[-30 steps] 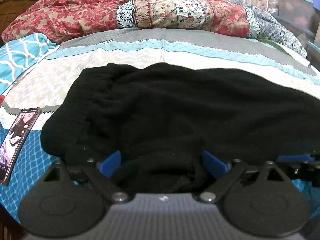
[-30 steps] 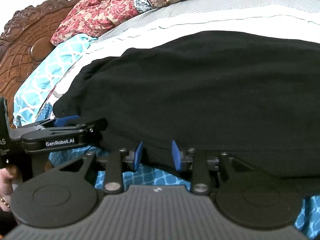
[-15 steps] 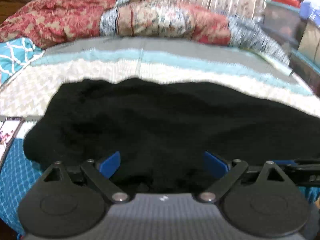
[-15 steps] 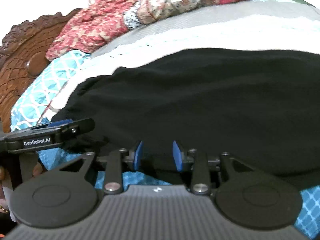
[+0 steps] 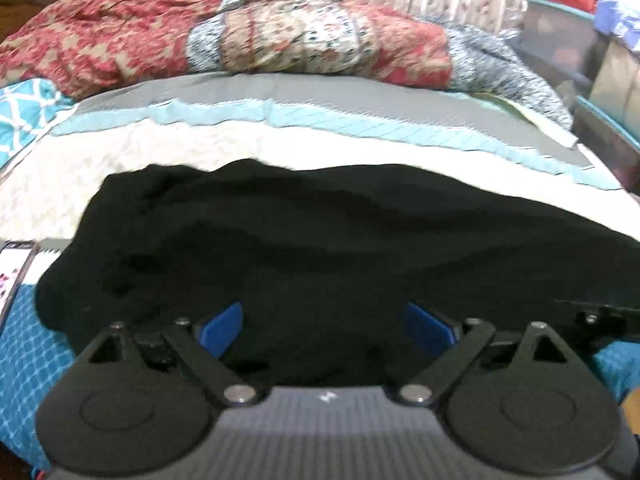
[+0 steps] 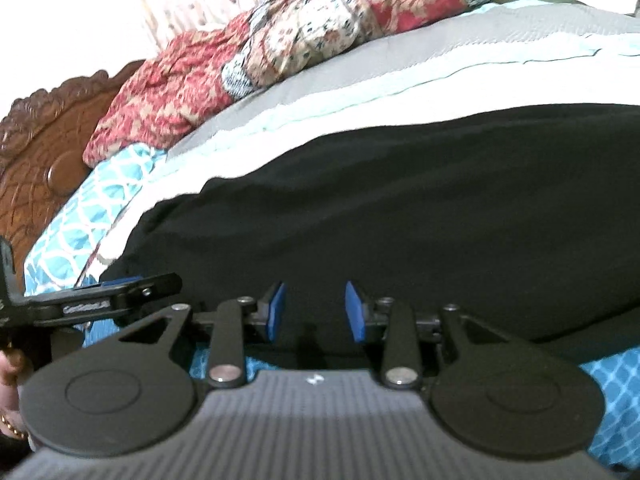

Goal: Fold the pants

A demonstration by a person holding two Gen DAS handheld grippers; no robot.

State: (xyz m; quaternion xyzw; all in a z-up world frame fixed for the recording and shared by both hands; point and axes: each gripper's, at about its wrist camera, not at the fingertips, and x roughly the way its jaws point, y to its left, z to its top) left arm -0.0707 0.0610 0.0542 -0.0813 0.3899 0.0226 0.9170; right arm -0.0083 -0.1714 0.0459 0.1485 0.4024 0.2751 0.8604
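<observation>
Black, soft pants [image 5: 340, 240] are lying limp ahead of both grippers; thick cloth looks light and likely to sag. Left gripper [image 5: 324, 326] is spreading wide around bunched cloth; right gripper [image 6: 316, 310], half-open, is straddling the near hem, seemingly the best hold.

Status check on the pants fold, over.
Left gripper jaws wide, black cloth between them. Right gripper narrower, at the pants' near edge, grip unclear. Black pants spread across the bed. Phone beside them.
</observation>
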